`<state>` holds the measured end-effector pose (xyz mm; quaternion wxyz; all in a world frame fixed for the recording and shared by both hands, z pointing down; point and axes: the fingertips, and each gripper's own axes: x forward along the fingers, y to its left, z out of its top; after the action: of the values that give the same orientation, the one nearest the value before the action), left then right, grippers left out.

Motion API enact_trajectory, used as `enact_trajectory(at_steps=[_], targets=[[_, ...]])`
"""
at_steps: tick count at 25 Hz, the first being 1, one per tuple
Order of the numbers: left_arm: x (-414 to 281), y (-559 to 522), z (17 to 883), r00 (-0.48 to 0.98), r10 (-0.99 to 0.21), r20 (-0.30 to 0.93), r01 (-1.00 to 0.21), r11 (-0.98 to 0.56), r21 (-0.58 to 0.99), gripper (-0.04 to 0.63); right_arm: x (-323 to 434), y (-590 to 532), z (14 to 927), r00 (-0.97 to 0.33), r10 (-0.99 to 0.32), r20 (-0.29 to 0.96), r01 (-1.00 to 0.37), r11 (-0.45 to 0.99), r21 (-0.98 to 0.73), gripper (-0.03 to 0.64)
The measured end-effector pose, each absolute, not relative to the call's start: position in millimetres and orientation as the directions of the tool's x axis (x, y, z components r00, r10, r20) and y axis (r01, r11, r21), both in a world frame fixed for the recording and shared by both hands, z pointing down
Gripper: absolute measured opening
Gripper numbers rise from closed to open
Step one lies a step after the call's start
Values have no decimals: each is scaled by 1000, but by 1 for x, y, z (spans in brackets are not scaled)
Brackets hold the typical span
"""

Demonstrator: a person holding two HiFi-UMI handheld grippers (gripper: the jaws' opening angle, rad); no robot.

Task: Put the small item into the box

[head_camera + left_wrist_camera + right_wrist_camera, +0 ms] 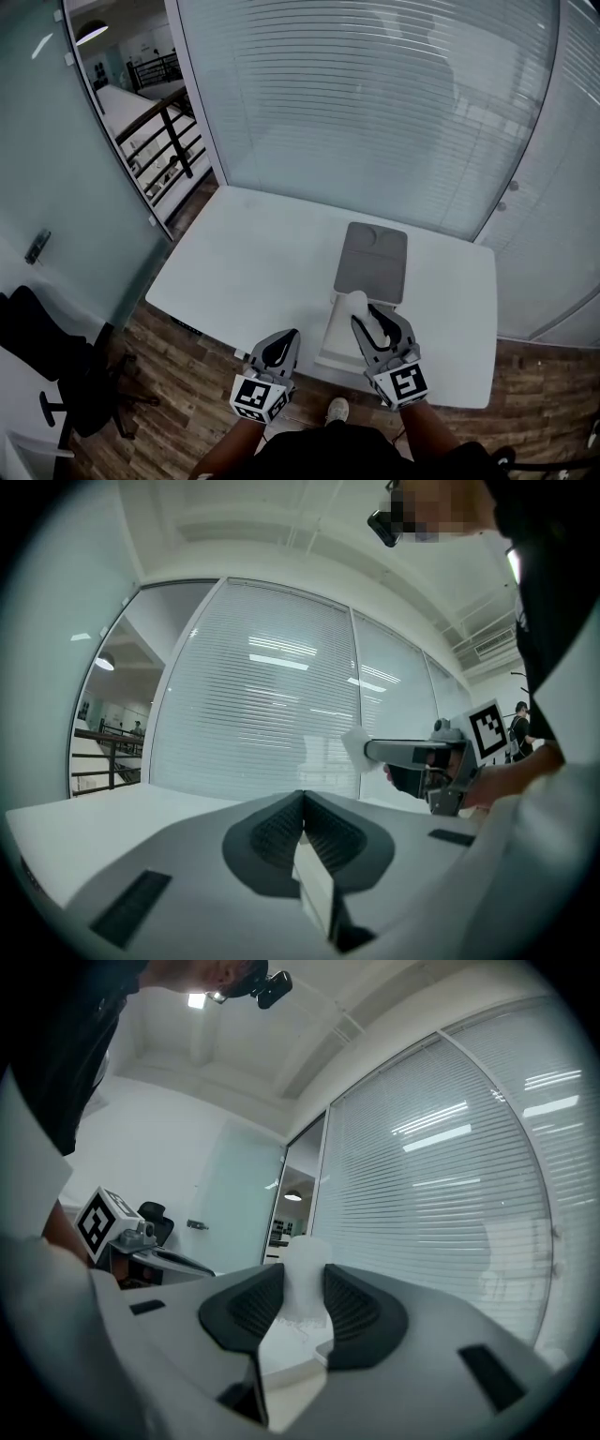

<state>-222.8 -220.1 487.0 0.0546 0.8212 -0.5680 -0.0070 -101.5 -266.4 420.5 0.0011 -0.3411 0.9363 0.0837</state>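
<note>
My right gripper [364, 317] pinches the small white item [354, 305] above the box [372, 262], at the near edge of the table [253, 253]. My left gripper [279, 345] has its jaws pressed together, empty, beside it.

table [244, 272]: white | small item [354, 306]: white | floor [178, 375]: brown wood-plank (2 marker cubes [257, 397]: black-and-white squares)

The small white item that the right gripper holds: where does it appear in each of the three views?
Head view: the small white item is low, right of centre, at the tips of the right gripper.
Left gripper view: right of centre at mid-height, at that gripper's far end.
Right gripper view: in the centre, between the jaws.
Shared landmark: the blinds behind.
</note>
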Motion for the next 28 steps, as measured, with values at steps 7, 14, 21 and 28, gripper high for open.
enact_trajectory(at_steps=[7,14,21,28], targets=[[-220,-261,498,347,-934,81,-936,-340,91,12,-94,-302,439,-770,-637,32,-628,766,136,141],[-210,-298,506,326,-940,97,-945,-320,74,12,-89,-324,459,-819,-571,58,-561,818,128,141],[-210,-311,505,313,-944,106,-950,-311,41,12,-93,-341,475,-853,-514,85,-507,857,93,141],[-216,-330,515,321,-938,130,-947,-317,51,12,-104,-346,496,-851,-487,197,-473,873,114,141]])
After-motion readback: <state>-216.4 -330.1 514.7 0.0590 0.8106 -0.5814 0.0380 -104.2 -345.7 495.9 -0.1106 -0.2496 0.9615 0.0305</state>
